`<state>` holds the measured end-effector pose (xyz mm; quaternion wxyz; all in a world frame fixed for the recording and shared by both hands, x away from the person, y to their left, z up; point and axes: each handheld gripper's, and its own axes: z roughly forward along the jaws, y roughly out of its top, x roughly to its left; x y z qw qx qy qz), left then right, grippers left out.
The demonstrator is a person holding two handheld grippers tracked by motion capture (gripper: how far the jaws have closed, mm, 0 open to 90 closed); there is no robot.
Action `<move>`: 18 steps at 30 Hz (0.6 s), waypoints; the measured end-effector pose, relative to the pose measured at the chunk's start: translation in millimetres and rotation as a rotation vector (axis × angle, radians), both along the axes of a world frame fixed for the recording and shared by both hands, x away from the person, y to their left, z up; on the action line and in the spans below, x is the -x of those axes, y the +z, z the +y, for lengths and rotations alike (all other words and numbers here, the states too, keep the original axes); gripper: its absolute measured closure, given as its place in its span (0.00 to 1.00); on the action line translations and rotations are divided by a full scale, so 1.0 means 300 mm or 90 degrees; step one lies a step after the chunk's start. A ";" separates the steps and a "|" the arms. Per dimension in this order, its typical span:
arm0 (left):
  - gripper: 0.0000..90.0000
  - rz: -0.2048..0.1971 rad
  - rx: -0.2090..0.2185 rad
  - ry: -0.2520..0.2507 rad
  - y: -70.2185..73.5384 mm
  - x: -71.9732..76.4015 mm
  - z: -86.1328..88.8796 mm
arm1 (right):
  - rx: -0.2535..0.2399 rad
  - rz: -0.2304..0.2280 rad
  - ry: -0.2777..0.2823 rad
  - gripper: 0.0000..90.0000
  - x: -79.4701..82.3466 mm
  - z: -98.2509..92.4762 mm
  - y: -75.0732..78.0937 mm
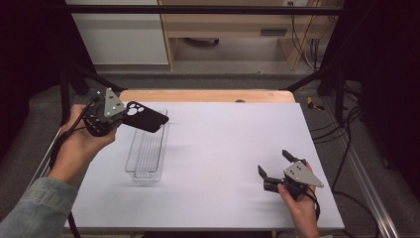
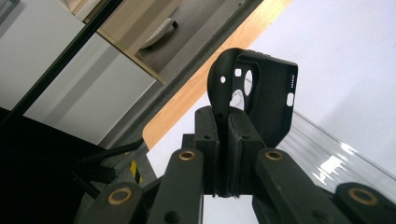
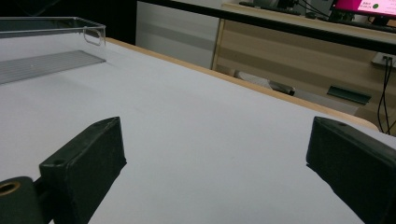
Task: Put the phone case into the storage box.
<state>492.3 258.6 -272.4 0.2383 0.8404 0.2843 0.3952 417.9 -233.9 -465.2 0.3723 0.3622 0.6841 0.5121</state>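
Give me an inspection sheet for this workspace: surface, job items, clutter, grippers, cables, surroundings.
Surface: white tabletop with a light wooden strip along its far edge, bare in the middle.
Job's things: black soft phone case, lifted over the clear ribbed plastic tray that lies at the table's left.
Clutter: nothing seen.
Grippers: left gripper shut on the case's edge; right gripper open, nothing between its jaws, low over the table's near right.
Cables: a black cable trails from the left gripper; more run over the floor at right.
Surroundings: wooden cabinet, black frame bars, grey carpet.
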 end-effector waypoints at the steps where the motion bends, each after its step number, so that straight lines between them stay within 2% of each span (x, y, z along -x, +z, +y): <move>1: 0.93 0.002 -0.002 0.000 -0.001 -0.001 0.002 | 0.000 0.000 0.000 0.05 0.000 0.000 0.000; 11: 0.93 0.001 -0.021 -0.005 -0.013 0.003 0.001 | 0.002 -0.002 0.002 0.05 0.000 0.001 0.001; 18: 0.93 0.000 -0.051 -0.008 -0.019 0.006 0.001 | 0.004 -0.003 0.003 0.05 0.001 0.005 0.000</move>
